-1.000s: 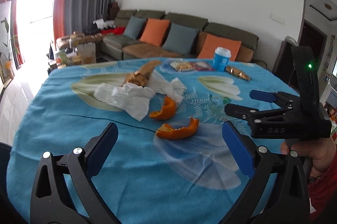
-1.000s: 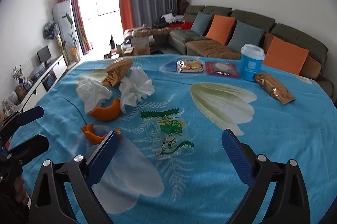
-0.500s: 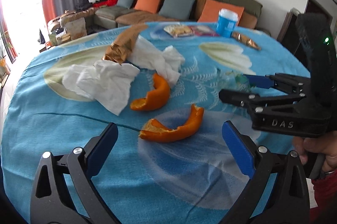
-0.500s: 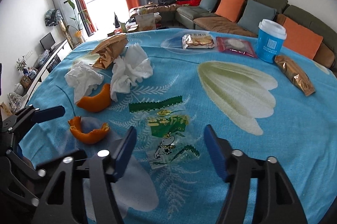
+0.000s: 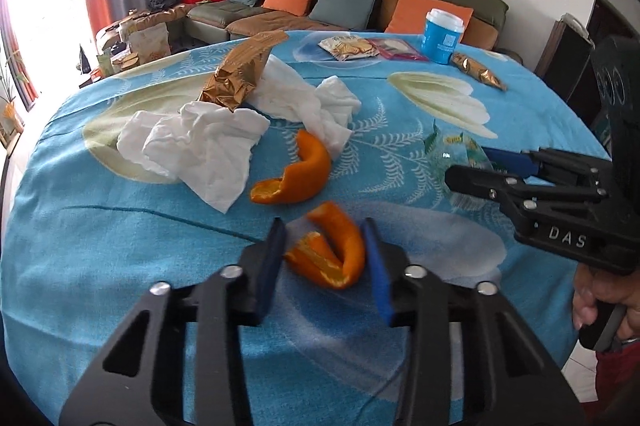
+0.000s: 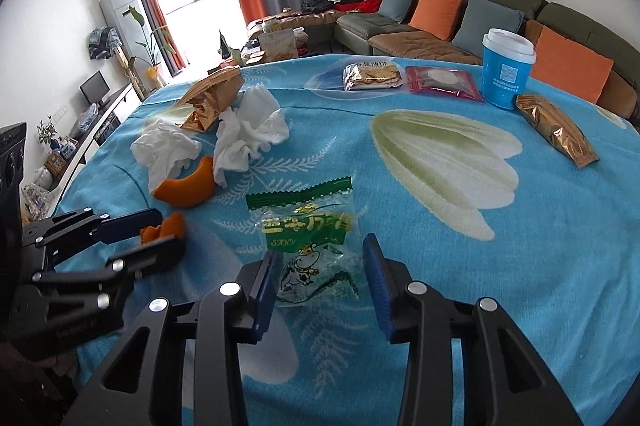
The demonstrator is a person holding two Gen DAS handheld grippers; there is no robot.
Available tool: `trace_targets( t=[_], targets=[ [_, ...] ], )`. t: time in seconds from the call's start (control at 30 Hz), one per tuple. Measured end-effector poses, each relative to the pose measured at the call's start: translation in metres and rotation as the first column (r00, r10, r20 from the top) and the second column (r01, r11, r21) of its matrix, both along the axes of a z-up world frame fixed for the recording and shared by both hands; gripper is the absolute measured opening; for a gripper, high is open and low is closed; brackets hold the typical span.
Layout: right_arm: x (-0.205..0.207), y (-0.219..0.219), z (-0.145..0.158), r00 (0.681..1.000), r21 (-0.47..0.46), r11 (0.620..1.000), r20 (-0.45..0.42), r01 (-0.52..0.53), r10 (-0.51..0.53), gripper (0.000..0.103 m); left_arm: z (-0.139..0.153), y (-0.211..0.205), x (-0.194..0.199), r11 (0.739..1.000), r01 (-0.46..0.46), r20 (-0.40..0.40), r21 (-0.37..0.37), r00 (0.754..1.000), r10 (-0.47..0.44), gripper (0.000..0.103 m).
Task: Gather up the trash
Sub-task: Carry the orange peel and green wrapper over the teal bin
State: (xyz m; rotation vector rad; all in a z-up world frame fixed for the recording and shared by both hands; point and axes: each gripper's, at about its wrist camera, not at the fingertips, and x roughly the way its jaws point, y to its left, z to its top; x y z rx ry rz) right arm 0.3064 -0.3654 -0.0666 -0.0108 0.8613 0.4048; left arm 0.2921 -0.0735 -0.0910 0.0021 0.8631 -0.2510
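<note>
at the table's near edge both grippers' jaws have just been closing: left gripper pinches the orange peel, right gripper narrowed around the clear wrapper, its grip uncertain; both pickups look begun.

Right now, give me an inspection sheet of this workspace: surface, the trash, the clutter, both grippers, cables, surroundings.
Surface: table under a blue flowered cloth.
Job's things: near orange peel; second orange peel; two crumpled tissues; torn gold wrapper; empty clear green wrapper.
Clutter: blue cup, biscuit pack, red packet and gold snack bar, at the far edge.
Grippers: left gripper has just been closing, pads pressing the near orange peel. Right gripper has just been closing around the clear green wrapper; contact unclear.
Cables: nothing seen.
Surroundings: sofa with cushions, curtains, window.
</note>
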Motion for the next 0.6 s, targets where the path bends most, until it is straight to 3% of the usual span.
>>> trace_targets(
  t=[0.23,0.6],
  targets=[
    [-0.012,-0.006,0.005,1.000,0.016,1.000,0.018,0.017,-0.017,0.037,0.004,0.004,-0.006,0.999,0.016,0.025,-0.044,1.000,-0.015,0.023],
    [-0.030,0.006,0.019,0.998,0.027,1.000,0.060,-0.003,0.001,0.029,0.030,0.032,-0.042,0.997,-0.017,0.120,-0.076,0.992,0.026,0.022]
  ],
)
